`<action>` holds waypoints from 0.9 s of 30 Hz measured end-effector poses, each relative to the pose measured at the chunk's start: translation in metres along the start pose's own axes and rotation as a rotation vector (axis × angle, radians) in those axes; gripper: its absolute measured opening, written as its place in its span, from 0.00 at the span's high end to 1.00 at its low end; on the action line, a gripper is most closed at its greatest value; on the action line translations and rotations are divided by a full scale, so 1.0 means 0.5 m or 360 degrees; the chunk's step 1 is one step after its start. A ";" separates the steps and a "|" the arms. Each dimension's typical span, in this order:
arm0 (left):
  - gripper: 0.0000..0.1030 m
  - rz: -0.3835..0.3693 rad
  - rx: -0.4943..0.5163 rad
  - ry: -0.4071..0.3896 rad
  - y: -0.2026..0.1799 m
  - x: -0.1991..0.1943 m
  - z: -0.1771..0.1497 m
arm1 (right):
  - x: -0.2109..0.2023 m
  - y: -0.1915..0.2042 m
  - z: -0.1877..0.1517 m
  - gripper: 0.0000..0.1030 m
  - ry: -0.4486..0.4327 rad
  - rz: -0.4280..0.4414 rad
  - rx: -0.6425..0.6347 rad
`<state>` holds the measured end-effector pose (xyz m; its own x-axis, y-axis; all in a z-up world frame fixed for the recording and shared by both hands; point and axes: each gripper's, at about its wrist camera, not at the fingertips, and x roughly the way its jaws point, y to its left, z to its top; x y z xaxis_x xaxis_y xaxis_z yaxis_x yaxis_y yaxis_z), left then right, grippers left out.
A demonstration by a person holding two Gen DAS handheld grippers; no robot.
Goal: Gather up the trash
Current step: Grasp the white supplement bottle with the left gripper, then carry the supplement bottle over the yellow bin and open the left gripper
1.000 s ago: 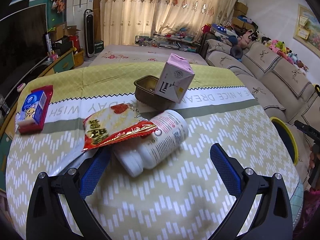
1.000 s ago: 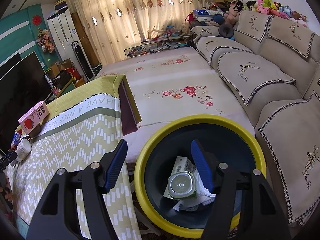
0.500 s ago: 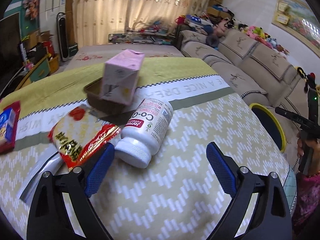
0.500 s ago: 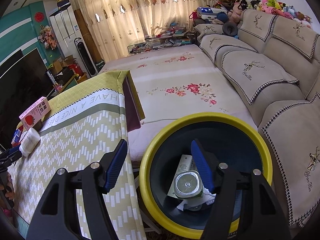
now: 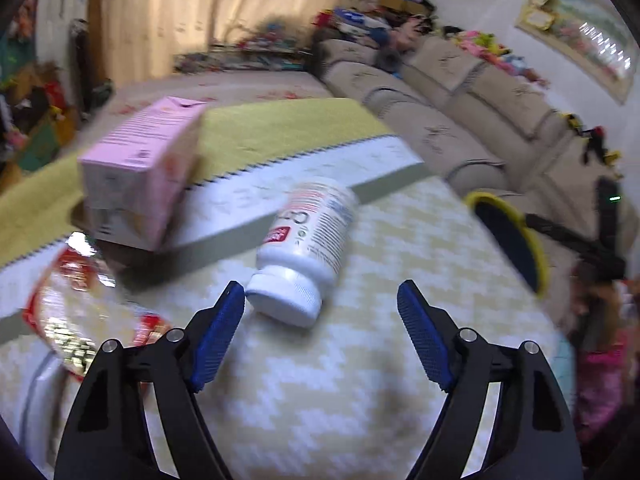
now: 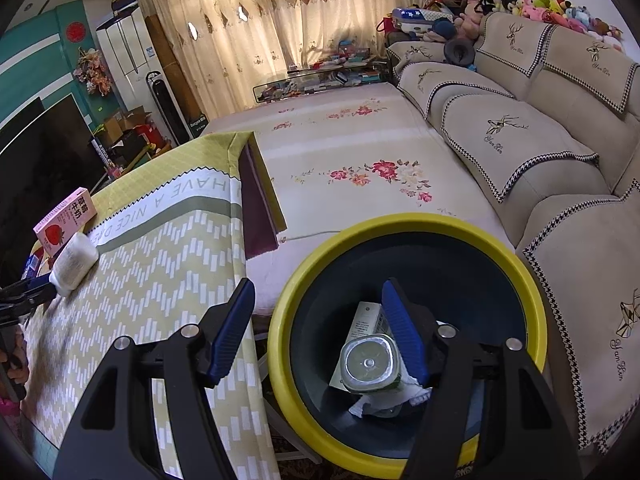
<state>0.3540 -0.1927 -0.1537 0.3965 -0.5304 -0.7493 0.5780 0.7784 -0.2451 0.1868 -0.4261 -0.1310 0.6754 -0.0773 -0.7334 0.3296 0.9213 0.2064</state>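
A white pill bottle [image 5: 306, 246] lies on its side on the table, cap towards me. My left gripper [image 5: 322, 300] has its jaws closing around the cap end; the left pad is right at the cap, the right pad stands well clear, so nothing is gripped. A pink carton [image 5: 140, 176] sits behind, and a red snack wrapper [image 5: 76, 316] lies at the left. My right gripper [image 6: 318, 300] hangs open and empty over the yellow-rimmed bin [image 6: 308, 264], which holds a jar [image 6: 370, 364] and a small box. The bottle [image 6: 74, 264] and carton [image 6: 66, 222] show far left there.
The table wears a yellow-green patterned cloth [image 5: 320, 400] and ends close to the bin [image 5: 512, 240] at the right. A beige sofa [image 6: 520, 140] runs along the right side, with a floral-covered bed [image 6: 360, 160] beyond the table. A person's sleeve [image 5: 600, 380] shows at the right edge.
My left gripper has slid right from the wrapper to the bottle's cap end, and its jaws have narrowed. The right gripper has stayed over the bin.
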 end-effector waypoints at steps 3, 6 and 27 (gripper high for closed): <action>0.24 0.0091 0.0045 -0.0036 -0.012 0.000 0.010 | 0.004 -0.004 0.000 0.39 0.0000 0.0006 0.0011; 0.24 0.0128 0.0033 -0.0033 -0.009 0.017 0.025 | 0.006 -0.002 0.000 0.39 -0.0002 0.0016 0.0009; 0.50 0.0226 0.0165 0.0025 -0.079 0.080 0.034 | -0.055 -0.017 -0.044 0.39 -0.0023 0.0044 0.0025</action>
<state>0.3591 -0.2503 -0.1637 0.4687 -0.4117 -0.7816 0.5880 0.8057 -0.0718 0.1511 -0.4233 -0.1268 0.6939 -0.0573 -0.7178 0.3206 0.9172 0.2368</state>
